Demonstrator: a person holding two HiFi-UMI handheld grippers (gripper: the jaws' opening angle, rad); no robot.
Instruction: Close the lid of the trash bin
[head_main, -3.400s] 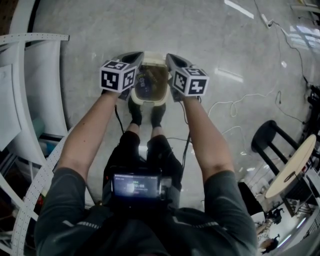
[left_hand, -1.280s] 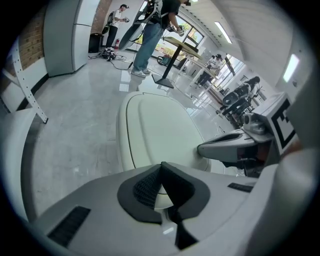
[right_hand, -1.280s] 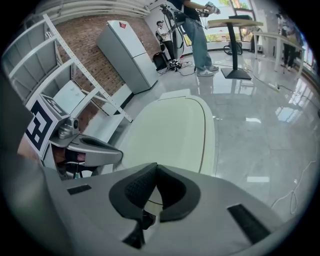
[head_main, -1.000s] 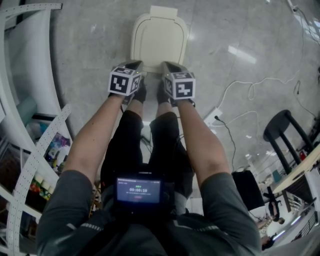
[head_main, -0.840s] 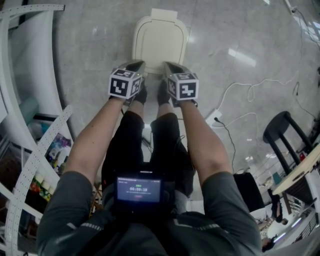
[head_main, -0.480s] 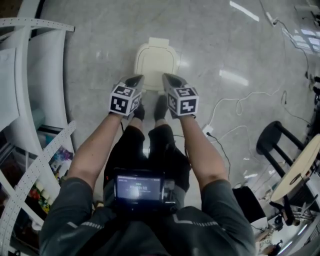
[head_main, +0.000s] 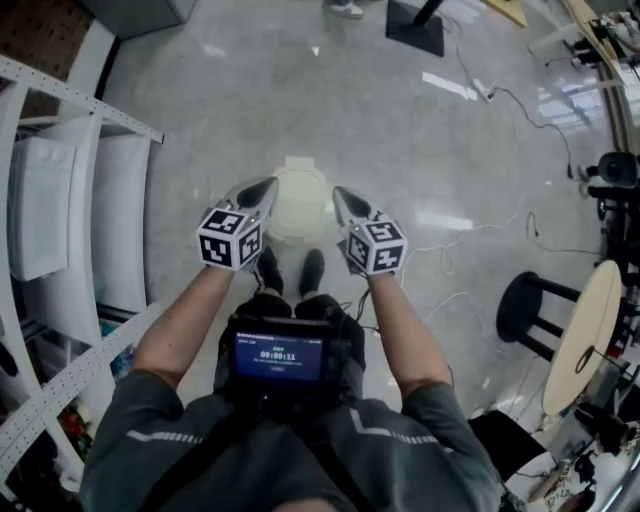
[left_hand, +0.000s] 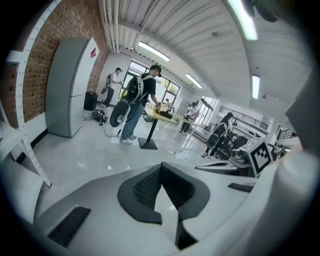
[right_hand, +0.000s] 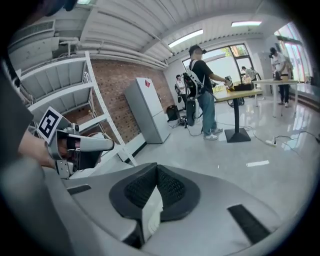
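Evidently the lid (head_main: 298, 196) lay flat over the cream bin (head_main: 299, 228), with no gap visible from above, so the closing looked done and I judged nothing of the task was left beyond drawing away. The bin stood on the pale floor (head_main: 300, 100) just ahead of the person's shoes (head_main: 268, 270). In the head view the left gripper (head_main: 262, 189) and the right gripper (head_main: 342, 196) framed the bin on either side, though neither appeared to touch it; both seemed to be held well above it. The left gripper view showed its jaws pressed together at the tips, with nothing between them, and pointing out across the room, not down at the bin. The right gripper view showed the same: jaws together, holding nothing, aimed level over the floor. Neither gripper view took in the bin at all. Farther out, white shelving (head_main: 60, 200) ran along the person's left, loose cables (head_main: 470, 240) trailed over the floor to the right, and a black stool (head_main: 530, 315) stood beyond them. At the far side of the room a person (left_hand: 137, 107) stood at a tall table (left_hand: 165, 117).
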